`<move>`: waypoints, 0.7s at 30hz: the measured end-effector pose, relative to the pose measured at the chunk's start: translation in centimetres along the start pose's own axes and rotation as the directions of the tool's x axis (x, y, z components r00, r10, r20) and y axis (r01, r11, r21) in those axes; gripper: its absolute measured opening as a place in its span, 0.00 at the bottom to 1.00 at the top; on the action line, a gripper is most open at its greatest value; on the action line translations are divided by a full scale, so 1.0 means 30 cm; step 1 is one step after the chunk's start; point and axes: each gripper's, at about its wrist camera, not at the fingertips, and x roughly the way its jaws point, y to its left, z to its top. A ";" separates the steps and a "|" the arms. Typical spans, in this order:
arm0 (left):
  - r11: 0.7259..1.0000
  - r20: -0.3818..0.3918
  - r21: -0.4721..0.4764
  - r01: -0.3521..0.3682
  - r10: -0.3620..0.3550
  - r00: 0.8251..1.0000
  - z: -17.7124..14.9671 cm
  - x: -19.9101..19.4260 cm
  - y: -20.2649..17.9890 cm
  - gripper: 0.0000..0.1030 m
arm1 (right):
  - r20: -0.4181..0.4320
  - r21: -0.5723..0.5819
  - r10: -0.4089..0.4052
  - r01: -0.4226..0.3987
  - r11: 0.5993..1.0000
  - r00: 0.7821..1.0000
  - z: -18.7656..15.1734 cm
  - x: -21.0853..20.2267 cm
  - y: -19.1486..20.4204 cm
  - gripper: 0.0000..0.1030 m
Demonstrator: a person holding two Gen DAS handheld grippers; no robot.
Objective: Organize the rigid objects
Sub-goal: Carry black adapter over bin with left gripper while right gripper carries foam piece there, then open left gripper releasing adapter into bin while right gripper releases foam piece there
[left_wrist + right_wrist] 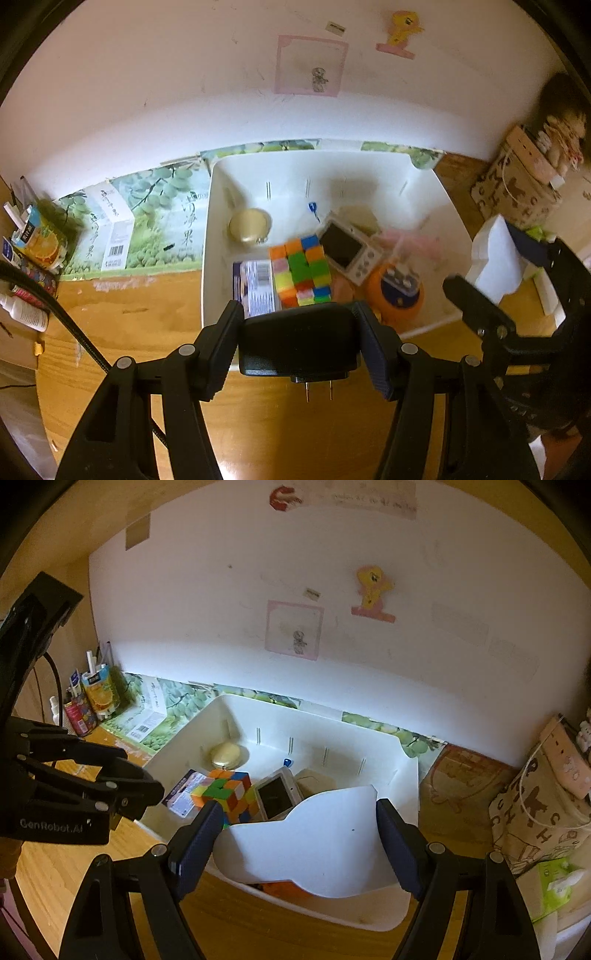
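Note:
My left gripper [299,347] is shut on a black power adapter [295,343], whose two metal prongs point down. It hangs over the wooden table just in front of the white bin [212,229]. The bin holds a colourful puzzle cube [301,269], a small white camera [349,251], a round cream case [249,225], a blue-and-white card pack [256,284] and an orange round item [395,295]. My right gripper [295,834] is shut on a flat white curved-edge piece [314,845] above the bin's near rim [369,919]. The left gripper [136,775] shows at the left of the right wrist view.
A grape-print carton [147,221] lies flat left of the bin against the white wall. Cups, cartons and tubes [33,251] crowd the far left. A patterned bag [535,819] and green wipes pack [554,882] stand at the right.

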 end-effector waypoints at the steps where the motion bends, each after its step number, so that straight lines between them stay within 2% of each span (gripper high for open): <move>1: 1.000 0.008 -0.009 0.000 0.001 1.000 0.009 0.012 0.002 0.63 | -0.005 0.005 0.000 0.000 1.000 1.000 -0.001 0.015 -0.006 0.81; 8: 0.999 0.034 -0.034 0.007 -0.006 0.999 0.043 0.067 -0.001 0.63 | -0.009 0.040 0.014 -0.014 0.999 1.000 -0.006 0.070 -0.040 0.81; 14: 0.998 0.044 -0.057 0.003 -0.001 0.999 0.059 0.100 0.000 0.63 | -0.052 0.076 0.029 -0.025 0.997 0.998 -0.016 0.120 -0.066 0.81; 18: 0.997 0.041 -0.075 0.003 0.000 0.999 0.065 0.111 0.008 0.76 | -0.077 0.113 0.042 -0.033 0.993 0.996 -0.023 0.137 -0.083 0.81; 21: 0.997 0.071 -0.080 0.003 0.003 0.997 0.061 0.093 0.011 0.80 | -0.083 0.137 0.042 -0.030 0.990 0.996 -0.024 0.133 -0.094 0.82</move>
